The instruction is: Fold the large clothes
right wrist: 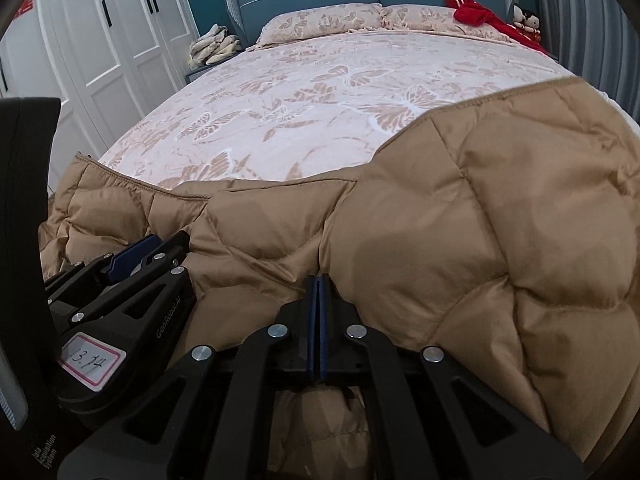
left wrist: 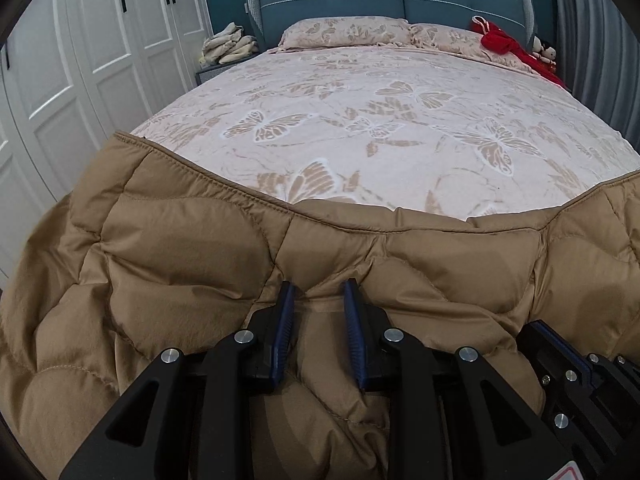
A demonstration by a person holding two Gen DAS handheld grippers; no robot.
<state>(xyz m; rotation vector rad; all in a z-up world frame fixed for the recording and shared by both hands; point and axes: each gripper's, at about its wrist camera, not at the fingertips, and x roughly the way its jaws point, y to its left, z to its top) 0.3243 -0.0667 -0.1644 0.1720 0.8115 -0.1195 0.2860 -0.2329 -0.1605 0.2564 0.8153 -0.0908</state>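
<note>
Clearly my left gripper (left wrist: 319,292) pinches a fold of the puffy tan quilted down coat (left wrist: 180,264), my right gripper (right wrist: 319,286) is clamped flat on its edge; it looks light, soft and slippery, so I judge stitched seams the surest hold.

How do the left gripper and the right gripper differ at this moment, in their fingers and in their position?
The left gripper has its fingers apart with a thick fold of the tan quilted jacket between them; the right gripper has its fingers pressed together, with only thin cloth, if any, between them. The left gripper is near the jacket's middle, the right one beside it. Both point toward the bed.
</note>
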